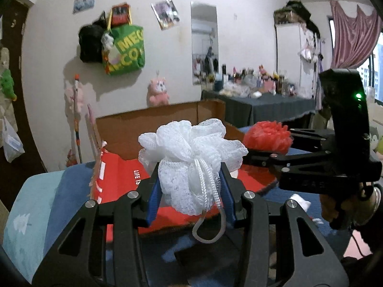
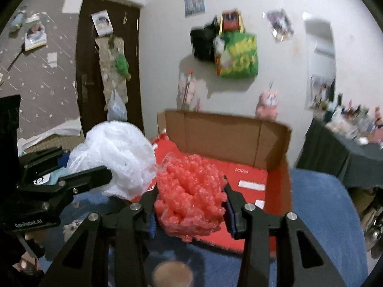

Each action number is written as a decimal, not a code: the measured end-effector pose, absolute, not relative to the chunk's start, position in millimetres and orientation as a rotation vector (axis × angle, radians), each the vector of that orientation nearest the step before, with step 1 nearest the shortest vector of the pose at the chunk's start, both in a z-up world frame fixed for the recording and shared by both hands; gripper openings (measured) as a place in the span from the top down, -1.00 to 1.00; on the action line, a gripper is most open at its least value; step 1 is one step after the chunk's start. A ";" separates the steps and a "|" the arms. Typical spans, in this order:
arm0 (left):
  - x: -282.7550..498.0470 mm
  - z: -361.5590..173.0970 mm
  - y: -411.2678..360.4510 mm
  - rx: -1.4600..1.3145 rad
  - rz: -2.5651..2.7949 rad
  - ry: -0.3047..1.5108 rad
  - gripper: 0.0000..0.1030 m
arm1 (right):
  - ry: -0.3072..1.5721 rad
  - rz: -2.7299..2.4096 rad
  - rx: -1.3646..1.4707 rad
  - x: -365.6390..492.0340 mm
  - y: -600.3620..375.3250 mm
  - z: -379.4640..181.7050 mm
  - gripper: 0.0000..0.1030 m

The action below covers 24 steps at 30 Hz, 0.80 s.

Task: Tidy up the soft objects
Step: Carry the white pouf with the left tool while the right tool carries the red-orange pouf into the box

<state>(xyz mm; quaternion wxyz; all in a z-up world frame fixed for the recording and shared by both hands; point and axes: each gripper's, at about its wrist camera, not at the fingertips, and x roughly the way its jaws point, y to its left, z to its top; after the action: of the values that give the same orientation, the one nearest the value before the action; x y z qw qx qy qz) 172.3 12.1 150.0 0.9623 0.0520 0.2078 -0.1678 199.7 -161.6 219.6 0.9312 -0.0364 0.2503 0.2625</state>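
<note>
My left gripper [image 1: 190, 186] is shut on a white mesh bath puff [image 1: 191, 157], held above the near edge of an open cardboard box [image 1: 153, 129] with a red lining. The puff's white cord loop [image 1: 210, 224] hangs down. My right gripper [image 2: 190, 205] is shut on a red mesh bath puff [image 2: 191, 196], also above the box [image 2: 222, 134]. In the left wrist view the right gripper [image 1: 268, 148] and red puff [image 1: 268, 136] are to the right. In the right wrist view the left gripper [image 2: 100, 167] with the white puff [image 2: 115, 160] is to the left.
The box lies on a blue bedspread [image 2: 323, 210]. Bags [image 1: 124, 47] and a pink plush toy [image 1: 158, 91] hang on the white wall behind. A cluttered table with a dark cloth [image 1: 268, 107] stands at the right. A dark door [image 2: 107, 71] is at the left.
</note>
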 end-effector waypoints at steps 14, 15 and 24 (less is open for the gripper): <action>325.6 99.1 5.9 0.045 -0.339 0.830 0.20 | 0.979 0.462 -0.071 351.7 -147.1 159.4 0.12; 329.8 96.3 7.0 0.038 -0.331 0.836 0.20 | 1.003 0.451 -0.071 357.3 -145.6 154.5 0.12; 353.9 84.5 7.9 0.035 -0.318 0.853 0.14 | 1.106 0.384 -0.068 385.8 -141.2 134.6 0.11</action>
<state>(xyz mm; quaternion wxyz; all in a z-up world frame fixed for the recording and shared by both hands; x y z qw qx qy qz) 353.9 7.9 84.5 0.8979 0.0167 0.4121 -0.1536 385.8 -141.2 134.6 0.8330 -0.0321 0.5218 0.1812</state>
